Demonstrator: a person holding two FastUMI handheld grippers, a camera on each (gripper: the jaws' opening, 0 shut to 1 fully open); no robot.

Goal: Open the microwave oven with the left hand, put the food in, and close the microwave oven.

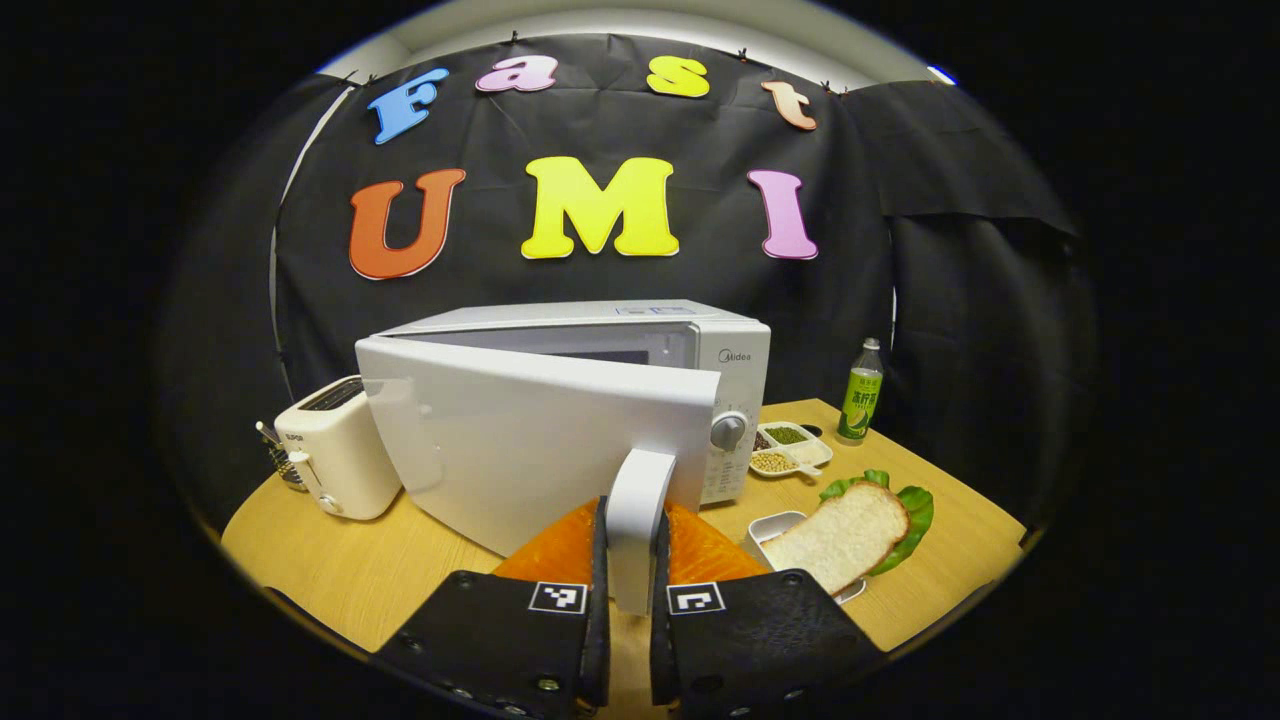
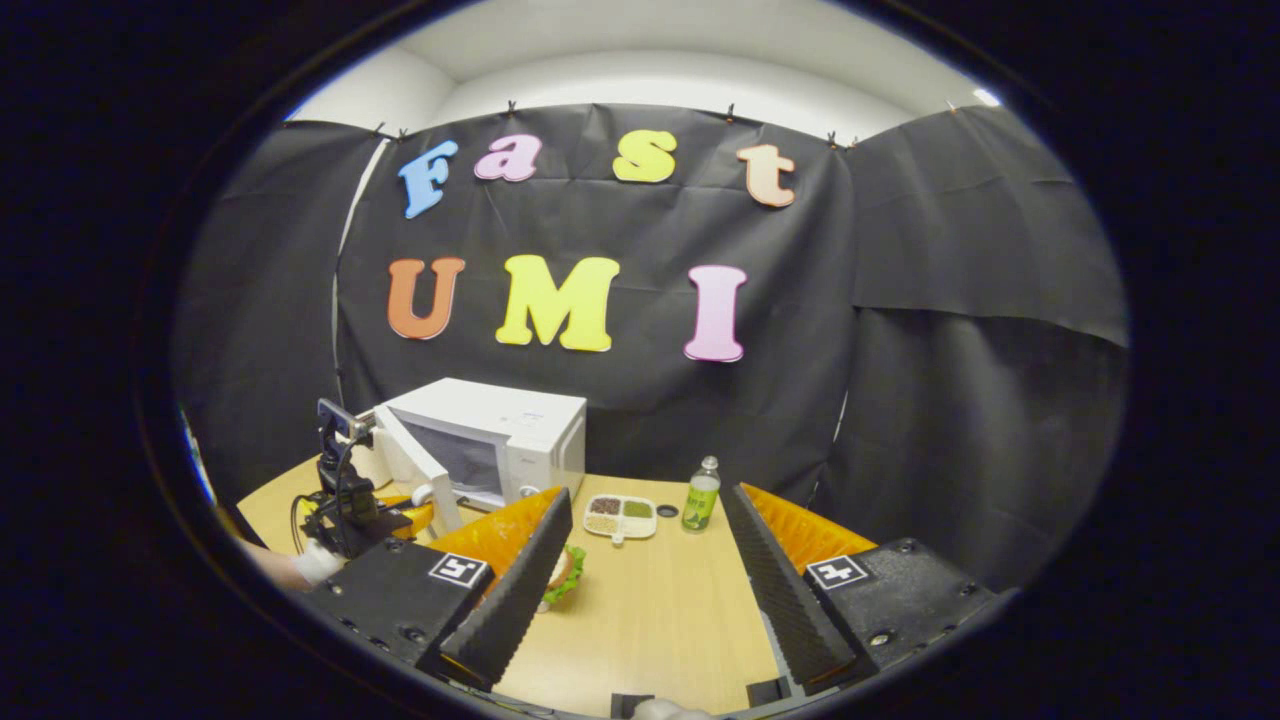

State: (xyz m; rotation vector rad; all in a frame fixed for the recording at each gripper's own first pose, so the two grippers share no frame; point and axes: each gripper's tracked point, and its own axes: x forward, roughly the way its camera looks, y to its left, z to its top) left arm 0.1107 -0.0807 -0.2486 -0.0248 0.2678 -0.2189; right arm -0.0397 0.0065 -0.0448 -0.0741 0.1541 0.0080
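1. A round light-wood table (image 1: 360, 570) carries everything; black cloth hangs as the booth wall behind it, with a white ceiling above.
2. In the left gripper view, the white box-shaped microwave oven (image 1: 720, 350) stands at the table's centre, its white door (image 1: 540, 450) swung partly open toward the camera.
3. The left gripper (image 1: 630, 560) has its two fingers narrowed onto the door's white upright handle (image 1: 638, 510), pressing it from both sides.
4. At 3 o'clock from the handle, a slice of white bread on green lettuce (image 1: 850, 530) rests on a small white tray.
5. At 9 o'clock from the oven stands a cream toaster (image 1: 335, 460); at 2 o'clock, a white divided dish of grains (image 1: 790, 450) and a green-labelled plastic bottle (image 1: 861, 395).
6. In the right gripper view, the right gripper (image 2: 640, 590) hangs over bare tabletop, fingers spread wide with nothing between them.
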